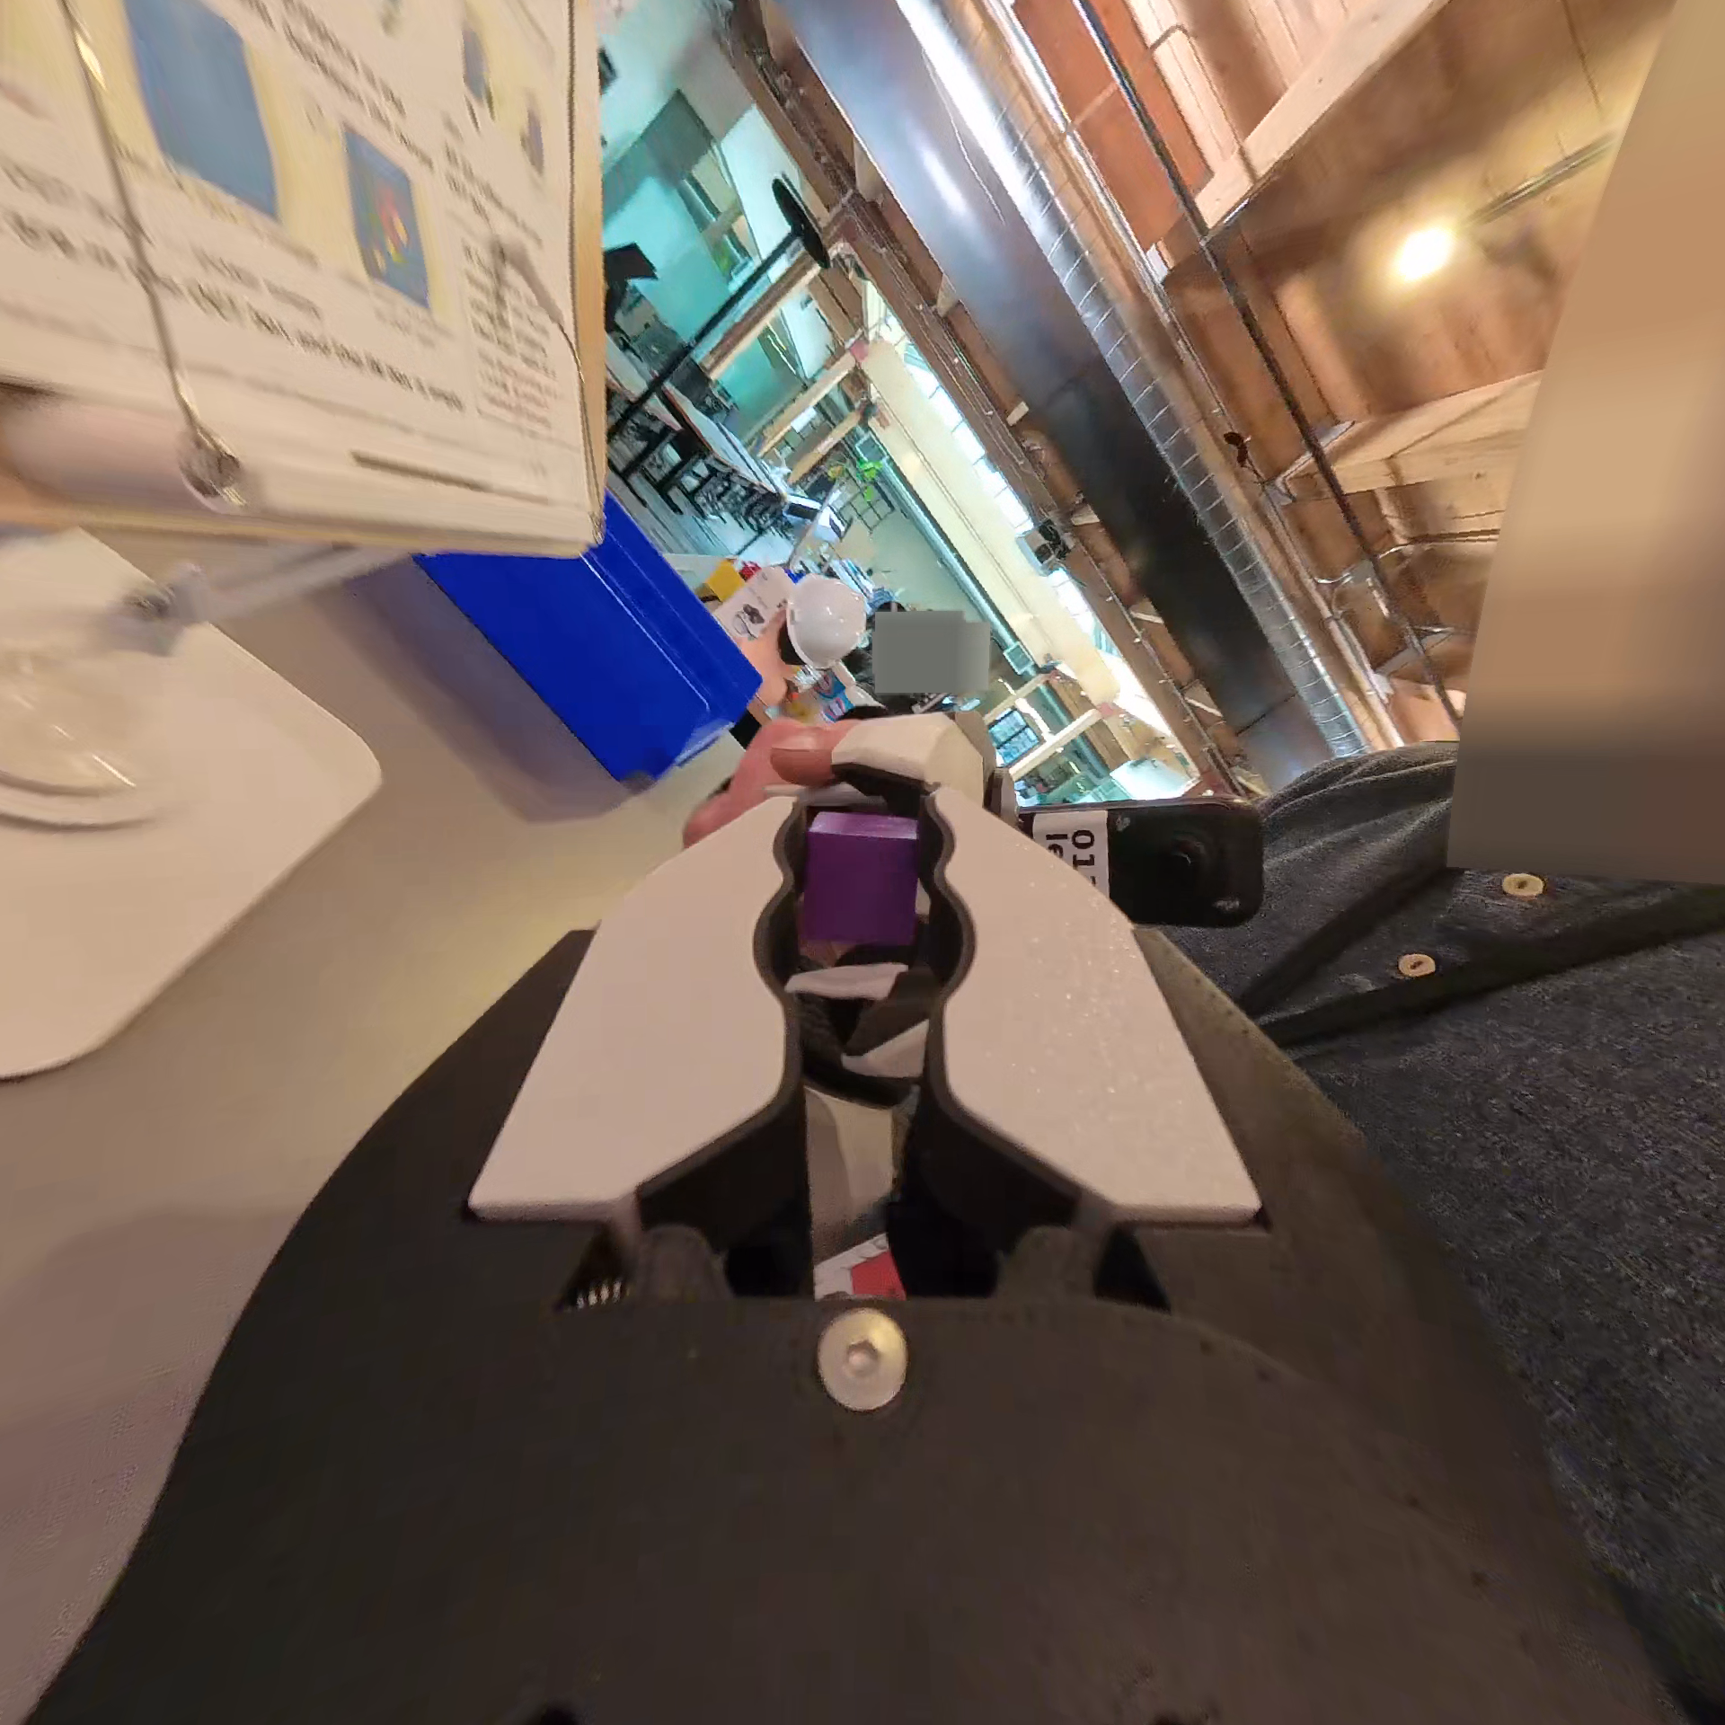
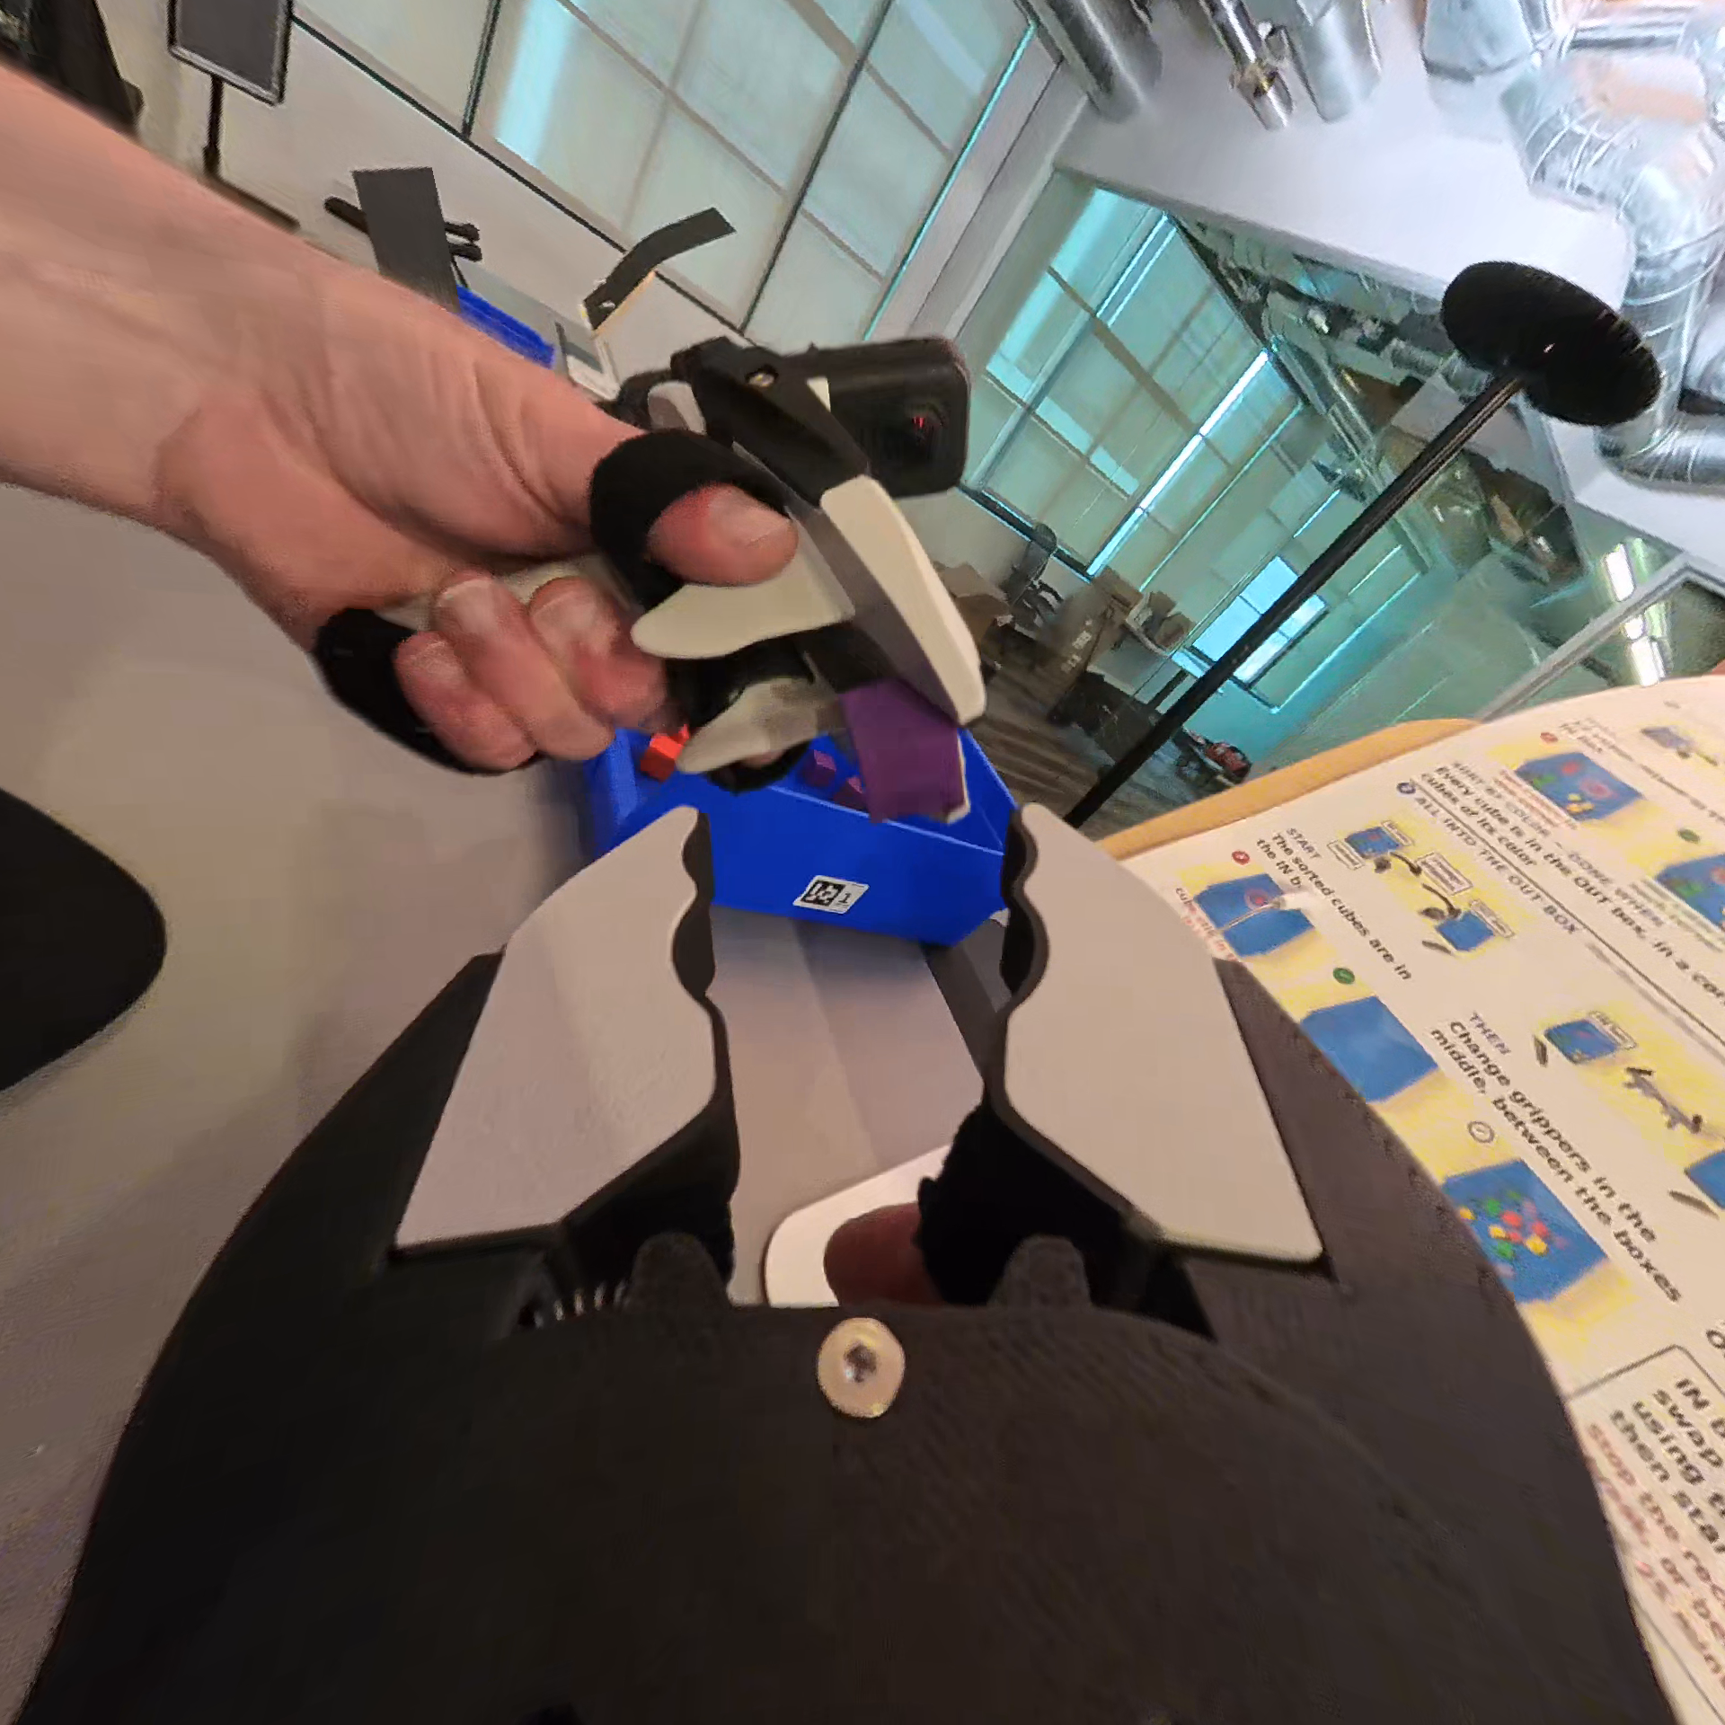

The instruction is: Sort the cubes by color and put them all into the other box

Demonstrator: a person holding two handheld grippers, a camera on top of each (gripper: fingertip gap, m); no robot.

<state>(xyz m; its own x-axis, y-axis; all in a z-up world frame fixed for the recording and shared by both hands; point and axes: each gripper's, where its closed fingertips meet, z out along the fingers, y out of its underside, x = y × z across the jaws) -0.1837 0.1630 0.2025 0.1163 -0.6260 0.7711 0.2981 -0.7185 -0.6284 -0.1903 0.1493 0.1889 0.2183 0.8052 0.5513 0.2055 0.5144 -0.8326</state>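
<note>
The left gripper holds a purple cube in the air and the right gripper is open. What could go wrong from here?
1. The purple cube sits near the tips of the left gripper; it may slip out before the right gripper takes it.
2. The views are blurred, so the hands seem to move fast; a handover could miss.
3. A dropped cube may fall outside the blue box.

Purple cube (image 1: 857,882); blue box (image 2: 840,868); red cube (image 2: 665,754).

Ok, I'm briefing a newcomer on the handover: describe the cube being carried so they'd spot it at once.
Start at the blue box on the grey table. Above its rim hangs the left gripper, in a hand. The purple cube is clamped between its fingers, unlike the red and purple cubes lying loose inside the box.
</note>
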